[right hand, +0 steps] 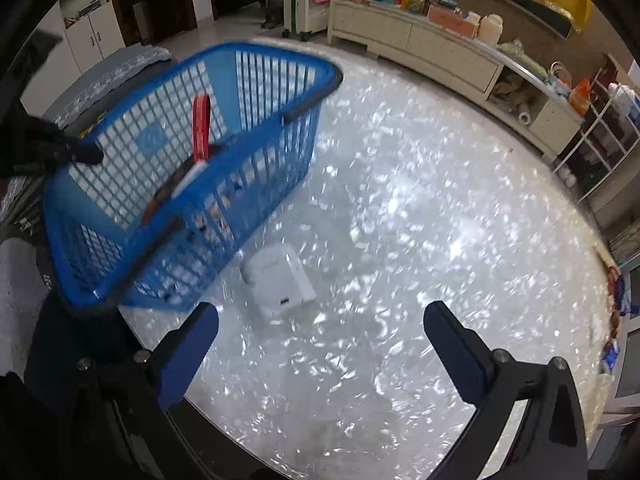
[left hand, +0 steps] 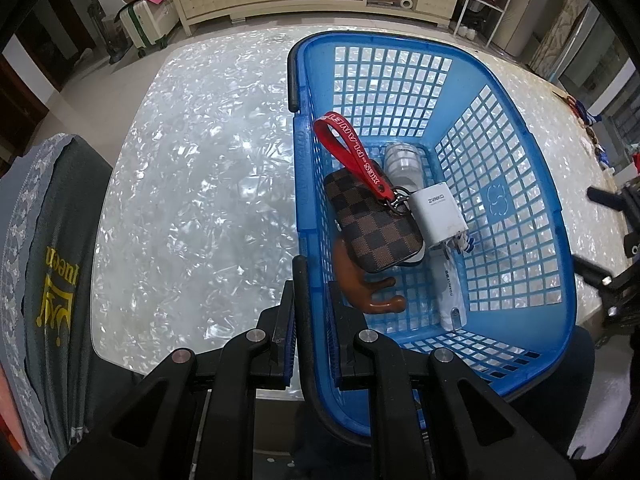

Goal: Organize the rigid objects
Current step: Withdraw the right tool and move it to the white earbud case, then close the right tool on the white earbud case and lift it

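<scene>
My left gripper [left hand: 310, 296] is shut on the near left rim of a blue plastic basket [left hand: 532, 216], which looks tilted in the right wrist view [right hand: 264, 160]. Inside lie a brown checkered pouch [left hand: 370, 220] with a red strap [left hand: 352, 152], a white charger [left hand: 438, 214], a clear bottle [left hand: 404, 160], a brown curved piece [left hand: 368, 284] and a white stick-shaped device [left hand: 452, 296]. My right gripper [right hand: 320, 340] is open and empty above the shiny table. A white adapter [right hand: 280, 280] lies on the table just ahead of it, beside the basket.
The table [left hand: 192, 184] has a pearly reflective top. A chair with a grey cover [left hand: 44, 264] stands at the left. Small items [right hand: 616, 292] lie at the table's right edge. A low cabinet [right hand: 440, 44] and suitcase [right hand: 300, 8] stand beyond.
</scene>
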Tool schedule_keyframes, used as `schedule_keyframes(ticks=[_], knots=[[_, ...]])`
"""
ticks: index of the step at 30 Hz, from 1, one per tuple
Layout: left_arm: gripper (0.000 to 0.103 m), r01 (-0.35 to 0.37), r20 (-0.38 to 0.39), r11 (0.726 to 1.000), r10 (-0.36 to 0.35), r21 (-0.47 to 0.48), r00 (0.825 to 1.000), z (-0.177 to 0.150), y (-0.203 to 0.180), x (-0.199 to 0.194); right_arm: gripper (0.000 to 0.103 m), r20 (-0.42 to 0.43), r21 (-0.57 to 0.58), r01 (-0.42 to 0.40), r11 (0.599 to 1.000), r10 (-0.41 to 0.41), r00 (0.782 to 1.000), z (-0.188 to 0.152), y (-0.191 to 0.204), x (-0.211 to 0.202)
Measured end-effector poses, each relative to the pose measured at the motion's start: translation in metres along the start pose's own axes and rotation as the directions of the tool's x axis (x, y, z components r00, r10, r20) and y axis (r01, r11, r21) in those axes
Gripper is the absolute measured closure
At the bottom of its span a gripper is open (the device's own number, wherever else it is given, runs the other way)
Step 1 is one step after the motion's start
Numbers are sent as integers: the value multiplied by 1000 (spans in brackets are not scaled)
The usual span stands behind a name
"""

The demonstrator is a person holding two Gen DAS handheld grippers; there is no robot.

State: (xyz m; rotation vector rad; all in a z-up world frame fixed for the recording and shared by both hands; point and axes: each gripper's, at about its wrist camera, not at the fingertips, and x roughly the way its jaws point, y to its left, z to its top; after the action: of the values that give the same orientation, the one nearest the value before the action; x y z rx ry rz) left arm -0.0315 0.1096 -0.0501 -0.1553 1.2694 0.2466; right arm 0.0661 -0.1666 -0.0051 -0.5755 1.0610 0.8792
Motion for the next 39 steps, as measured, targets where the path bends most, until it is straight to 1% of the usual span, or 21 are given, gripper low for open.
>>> schedule_keyframes(ticks=[9,16,22,26,28,30,31,32,33,35,37,38,39], knots=[[88,14,2,1000,-14,0,1000,-1,3,1,0,-38,-27,-32,999,31,999,-18,4,44],[88,16,0,1000,-16,0,1000,-1,4,0,0,-44,-89,-62,994,59,997,-18,12,68],[88,19,-2,1000,-19,-2,1000,0,4,1,0,-58,-158,-83,984,75,996,-13,22,87],[88,18,-2,1000,-18,0,1000,-1,4,1,1,-62,-184,-103,977,93,994,-8,28,98],[88,17,-2,1000,-17,0,1000,-1,5,1,7,-65,-195,-105,975,94,993,-2,29,104],[88,16,-2,1000,-16,0,1000,-1,5,1,21,-74,-207,-107,973,94,993,1,32,109],[88,17,-2,1000,-17,-1,1000,-1,5,1,23,-83,-210,-116,971,101,991,3,33,114],[88,16,-2,1000,-16,-1,1000,-1,5,1,30,-85,-209,-125,970,109,990,4,31,114],[88,18,-2,1000,-18,-4,1000,-2,5,1,34,-86,-205,-140,969,124,989,4,31,116],[88,19,-2,1000,-19,-3,1000,-2,5,0,36,-81,-200,-143,969,129,988,7,30,120],[88,18,-3,1000,-18,-4,1000,-1,4,-1,40,-74,-201,-149,968,137,988,10,31,121],[88,17,-3,1000,-17,-4,1000,-1,4,-1,50,-64,-205,-159,966,149,987,10,32,121],[88,17,-3,1000,-17,-6,1000,-1,4,-1,51,-58,-209,-162,964,153,986,13,32,122]])
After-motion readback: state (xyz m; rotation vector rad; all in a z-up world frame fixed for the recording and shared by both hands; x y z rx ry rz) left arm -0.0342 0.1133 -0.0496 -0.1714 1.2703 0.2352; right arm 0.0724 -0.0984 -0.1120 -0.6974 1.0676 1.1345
